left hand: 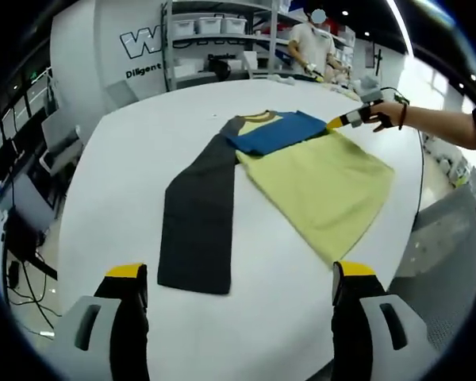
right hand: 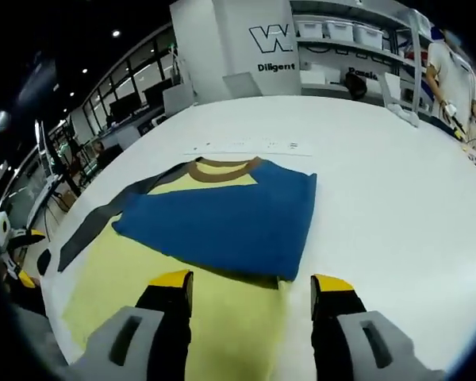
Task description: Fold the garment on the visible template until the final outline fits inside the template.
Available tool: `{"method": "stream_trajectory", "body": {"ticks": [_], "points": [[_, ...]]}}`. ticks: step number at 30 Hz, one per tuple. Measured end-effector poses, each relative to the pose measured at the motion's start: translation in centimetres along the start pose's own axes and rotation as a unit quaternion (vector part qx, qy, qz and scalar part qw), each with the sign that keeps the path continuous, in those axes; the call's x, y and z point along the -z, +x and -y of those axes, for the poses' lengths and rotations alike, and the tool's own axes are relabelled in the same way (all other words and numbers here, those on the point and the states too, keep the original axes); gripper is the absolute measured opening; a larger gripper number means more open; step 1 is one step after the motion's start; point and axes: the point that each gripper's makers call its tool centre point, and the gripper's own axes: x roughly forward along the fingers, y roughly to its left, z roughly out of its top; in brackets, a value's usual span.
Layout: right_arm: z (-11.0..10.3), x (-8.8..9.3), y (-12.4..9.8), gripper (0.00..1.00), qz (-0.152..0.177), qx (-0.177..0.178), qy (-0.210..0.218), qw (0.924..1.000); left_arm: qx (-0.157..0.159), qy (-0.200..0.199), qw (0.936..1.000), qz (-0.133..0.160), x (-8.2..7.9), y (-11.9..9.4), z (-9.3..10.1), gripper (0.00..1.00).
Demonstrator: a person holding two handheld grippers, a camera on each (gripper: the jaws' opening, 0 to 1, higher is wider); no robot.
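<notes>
A yellow-green garment (left hand: 317, 186) lies flat on the white round table (left hand: 143, 135). Its blue sleeve (left hand: 278, 131) is folded across the chest below the brown collar (right hand: 222, 171). A long dark grey template (left hand: 197, 222) runs alongside it, its far end tucked under the collar. My left gripper (left hand: 238, 274) hovers open over the near table edge, well short of the cloth. My right gripper (right hand: 250, 284) stands open above the yellow body (right hand: 222, 317), just below the blue sleeve (right hand: 230, 218). The left gripper view shows it as the right gripper (left hand: 345, 121), held by a hand at the garment's far corner.
A thin white strip (right hand: 246, 147) lies on the table beyond the collar. Shelves with white bins (left hand: 206, 32) and a person at a bench (left hand: 313, 44) stand behind the table. Desks and cables (left hand: 24, 206) are beyond the table's left edge.
</notes>
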Motion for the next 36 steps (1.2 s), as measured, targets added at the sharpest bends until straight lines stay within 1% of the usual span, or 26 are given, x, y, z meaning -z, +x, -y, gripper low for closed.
{"method": "stream_trajectory", "body": {"ticks": [6,9,13,16,21,24,28,30,33,36], "points": [[-1.8,0.0,-1.6,0.80,0.016,-0.018,-0.007,0.9997,-0.010,-0.003,0.9999,-0.003,0.2,0.0,-0.5,0.91],[-2.4,0.2,-2.4,0.89,0.016,-0.022,-0.011,0.9996,-0.012,-0.007,0.9999,-0.001,0.3,0.1,-0.8,0.89],[-3.6,0.8,-3.8,0.99,0.019,-0.031,-0.024,0.9991,-0.014,-0.007,0.9999,-0.001,0.5,0.1,-0.9,0.89],[-4.1,1.1,-4.7,0.99,0.021,-0.034,-0.035,0.9986,-0.015,-0.010,0.9998,-0.004,0.8,0.2,-1.0,0.89],[-5.1,1.8,-6.2,0.99,0.025,-0.045,-0.034,0.9981,-0.010,-0.013,0.9999,-0.003,0.8,0.3,-0.9,0.87],[-5.7,2.2,-6.9,0.99,0.025,-0.049,-0.043,0.9976,-0.009,-0.023,0.9997,-0.001,0.8,0.4,-0.9,0.86],[-6.5,3.0,-8.1,0.99,0.023,-0.056,-0.055,0.9967,-0.013,-0.023,0.9996,-0.003,0.9,0.8,-1.0,0.82],[-6.9,3.3,-8.7,0.99,0.026,-0.059,-0.062,0.9960,-0.012,-0.022,0.9997,-0.002,0.9,0.9,-0.9,0.80],[-7.5,3.7,-9.6,0.99,0.028,-0.063,-0.069,0.9953,-0.016,-0.007,0.9998,-0.011,1.3,1.2,-1.1,0.76],[-7.9,4.1,-10.4,0.99,0.032,-0.066,-0.073,0.9947,-0.019,-0.003,0.9997,-0.013,1.5,1.3,-1.3,0.76]]}}
